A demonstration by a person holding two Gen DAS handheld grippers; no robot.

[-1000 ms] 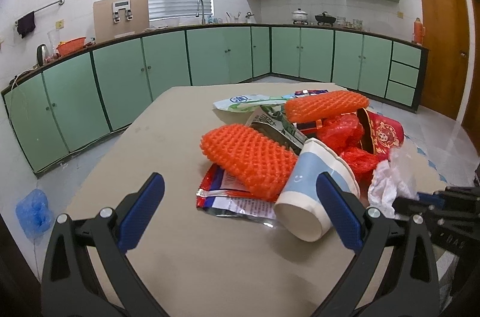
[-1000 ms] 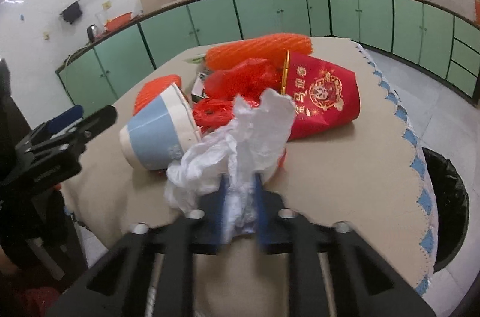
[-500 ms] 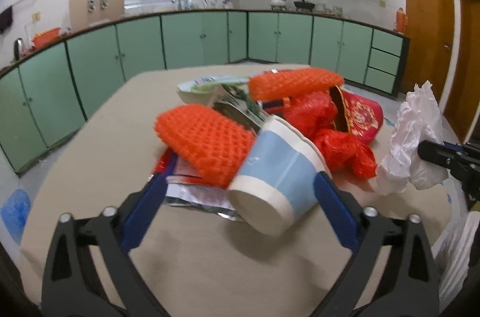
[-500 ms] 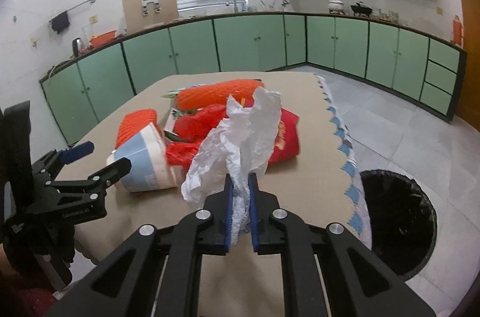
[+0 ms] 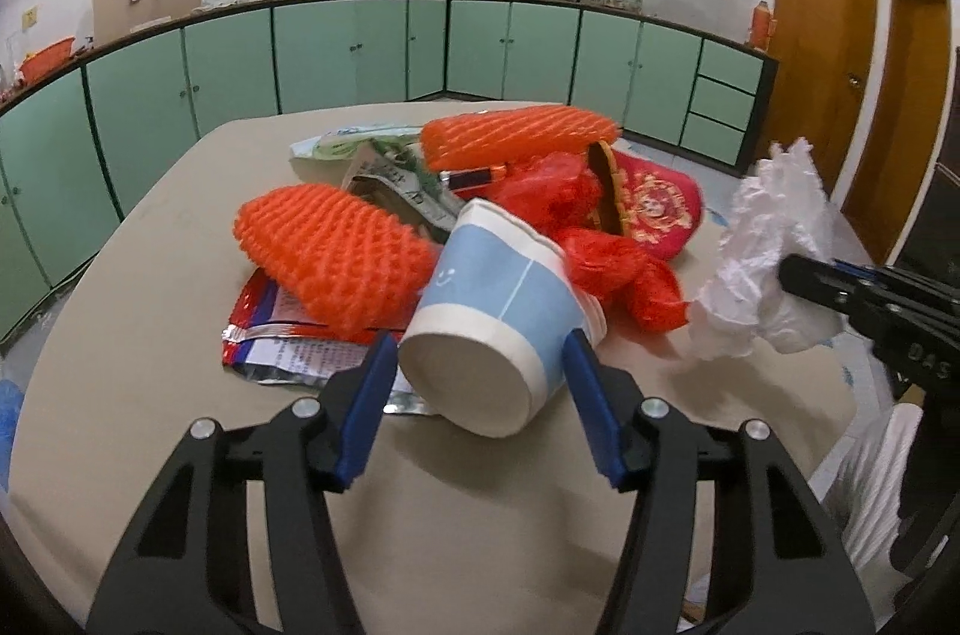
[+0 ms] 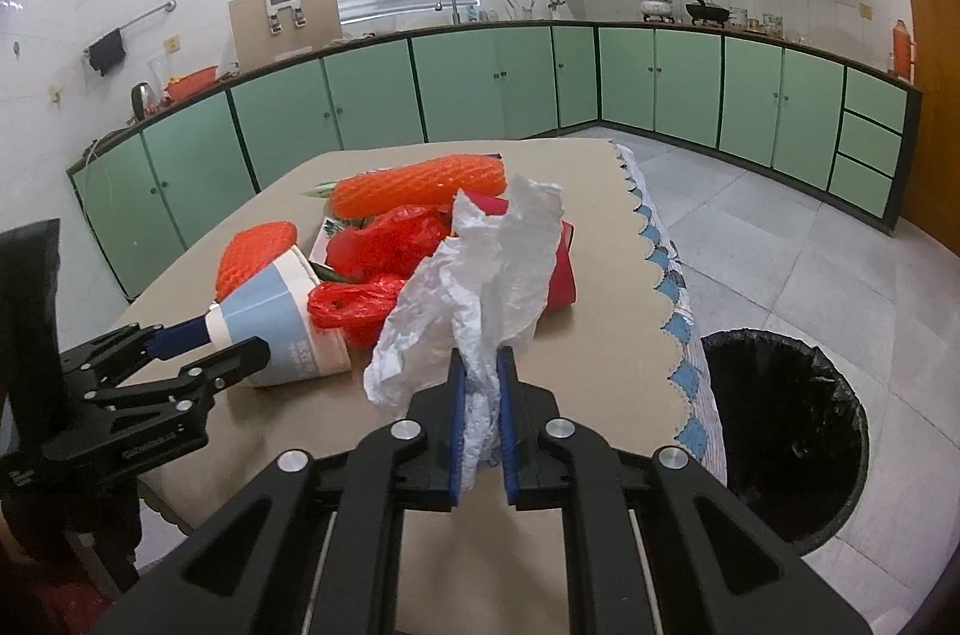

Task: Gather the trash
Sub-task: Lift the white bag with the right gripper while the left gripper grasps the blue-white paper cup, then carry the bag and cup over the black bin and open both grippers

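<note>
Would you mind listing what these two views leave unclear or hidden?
- Paper cup: the left view shows only its base, so any contents are hidden.
- Foil wrapper: mostly buried under the orange foam net; its print is too small to read.
- Bin: black liner too dark to show contents; its far side is cut off by the right view's edge.

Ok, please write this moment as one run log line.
right gripper: shut on crumpled white paper | left gripper: open around blue-and-white paper cup | black-lined bin: right of table
</note>
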